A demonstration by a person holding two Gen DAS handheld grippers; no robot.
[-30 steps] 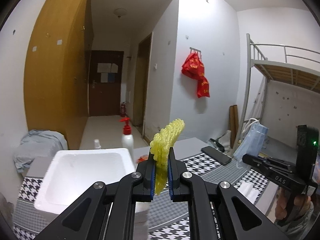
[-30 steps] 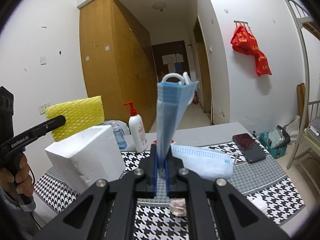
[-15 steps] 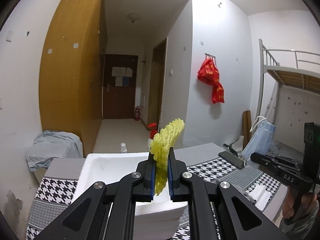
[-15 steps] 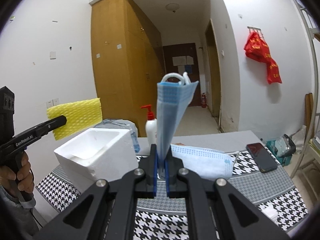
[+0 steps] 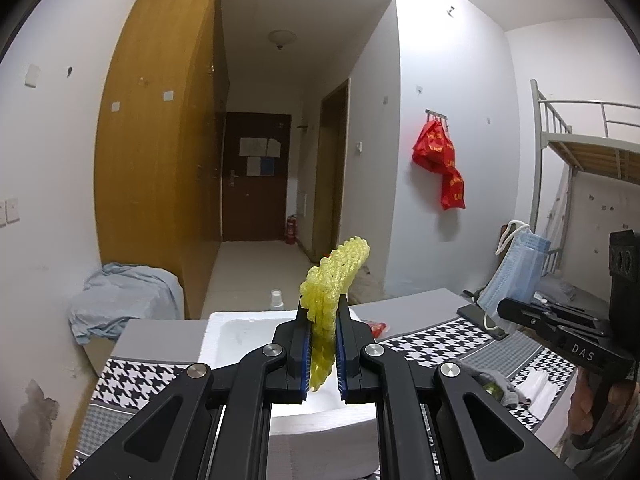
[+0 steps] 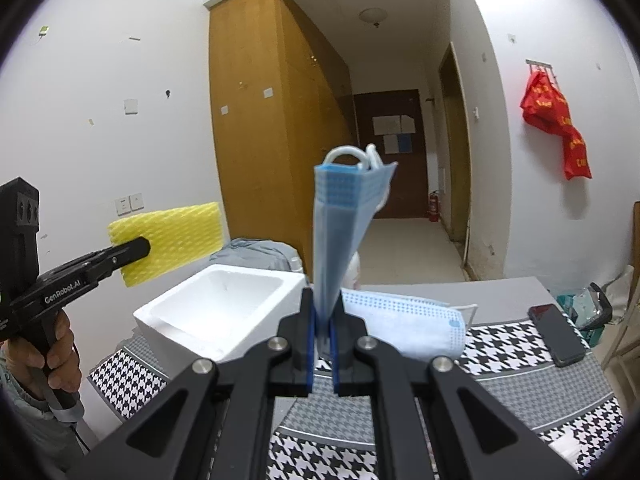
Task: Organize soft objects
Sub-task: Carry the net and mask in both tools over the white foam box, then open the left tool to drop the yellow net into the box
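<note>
Left wrist view: the left gripper (image 5: 323, 344) is clamped on a yellow foam net (image 5: 332, 280), held up above the white foam box (image 5: 236, 328). Right of that box, the right gripper (image 6: 323, 334) is pinched tight on a blue face mask (image 6: 340, 224) standing upright, with another mask (image 6: 404, 326) lying beside the box.

A dormitory room: metal bunk bed (image 5: 576, 148), tall wooden wardrobe (image 6: 272, 128), hallway door (image 5: 256, 176).
</note>
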